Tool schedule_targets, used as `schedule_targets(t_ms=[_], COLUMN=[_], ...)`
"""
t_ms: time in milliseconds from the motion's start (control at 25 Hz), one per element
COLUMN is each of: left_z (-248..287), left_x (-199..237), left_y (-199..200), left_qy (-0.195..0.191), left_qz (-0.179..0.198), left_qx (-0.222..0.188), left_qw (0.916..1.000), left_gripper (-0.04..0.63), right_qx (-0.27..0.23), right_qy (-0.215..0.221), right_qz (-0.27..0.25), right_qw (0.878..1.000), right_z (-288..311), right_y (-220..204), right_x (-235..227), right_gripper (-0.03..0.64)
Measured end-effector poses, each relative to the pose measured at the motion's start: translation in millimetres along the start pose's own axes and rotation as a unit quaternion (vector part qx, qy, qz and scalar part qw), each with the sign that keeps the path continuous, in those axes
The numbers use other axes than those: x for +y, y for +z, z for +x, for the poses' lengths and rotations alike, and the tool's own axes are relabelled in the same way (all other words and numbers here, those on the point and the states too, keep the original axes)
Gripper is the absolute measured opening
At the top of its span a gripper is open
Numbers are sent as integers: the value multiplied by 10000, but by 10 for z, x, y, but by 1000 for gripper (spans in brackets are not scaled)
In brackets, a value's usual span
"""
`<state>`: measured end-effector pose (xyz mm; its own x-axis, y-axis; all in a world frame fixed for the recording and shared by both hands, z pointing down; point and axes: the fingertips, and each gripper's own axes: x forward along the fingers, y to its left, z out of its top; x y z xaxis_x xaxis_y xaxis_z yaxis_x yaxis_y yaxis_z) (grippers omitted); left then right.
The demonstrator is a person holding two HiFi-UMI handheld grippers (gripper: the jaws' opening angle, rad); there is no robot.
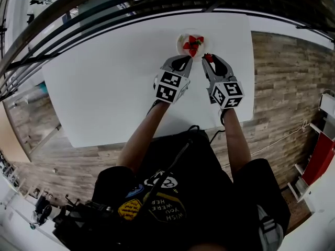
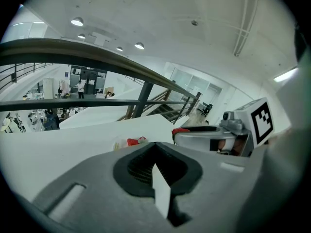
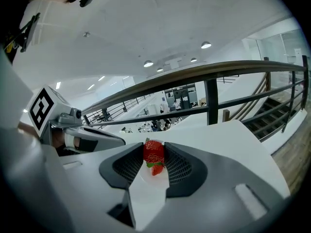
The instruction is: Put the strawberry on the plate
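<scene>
A small white plate (image 1: 184, 40) sits at the far edge of the white table (image 1: 104, 88), with a red strawberry (image 1: 194, 43) with green leaves on it. My right gripper (image 1: 208, 59) hangs just right of the plate, shut on another strawberry (image 3: 153, 152), which shows red between the black pads (image 3: 177, 166). More red and green shows just below it in the right gripper view. My left gripper (image 1: 184, 61) is at the plate's near rim, shut with nothing in it. In the left gripper view the plate (image 2: 127, 142) lies ahead and the right gripper (image 2: 204, 136) is on the right.
A dark railing (image 1: 78, 20) runs beyond the table's far edge. Wooden floor (image 1: 282, 88) lies to the right of the table, and a red and white object (image 1: 319, 161) stands at the right edge.
</scene>
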<state>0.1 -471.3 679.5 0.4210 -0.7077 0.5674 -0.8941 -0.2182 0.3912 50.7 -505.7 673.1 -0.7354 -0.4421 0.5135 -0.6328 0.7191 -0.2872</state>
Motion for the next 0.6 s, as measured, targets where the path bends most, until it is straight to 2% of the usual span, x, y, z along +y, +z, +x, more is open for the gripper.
schedule_targets(t_ms=[280, 600], left_z=[134, 441], left_x=[197, 312], left_y=[-57, -170], left_qy=[23, 160], left_qz=[-194, -250], left_qx=[67, 252], left_qw=[9998, 9992], left_gripper=[2, 2], right_qx=[382, 724], right_qy=[-157, -218], right_qz=[-219, -286], right_qw=[9989, 9967], right_z=[318, 524], right_y=[-260, -474], right_x=[-150, -360], right_gripper=[137, 137])
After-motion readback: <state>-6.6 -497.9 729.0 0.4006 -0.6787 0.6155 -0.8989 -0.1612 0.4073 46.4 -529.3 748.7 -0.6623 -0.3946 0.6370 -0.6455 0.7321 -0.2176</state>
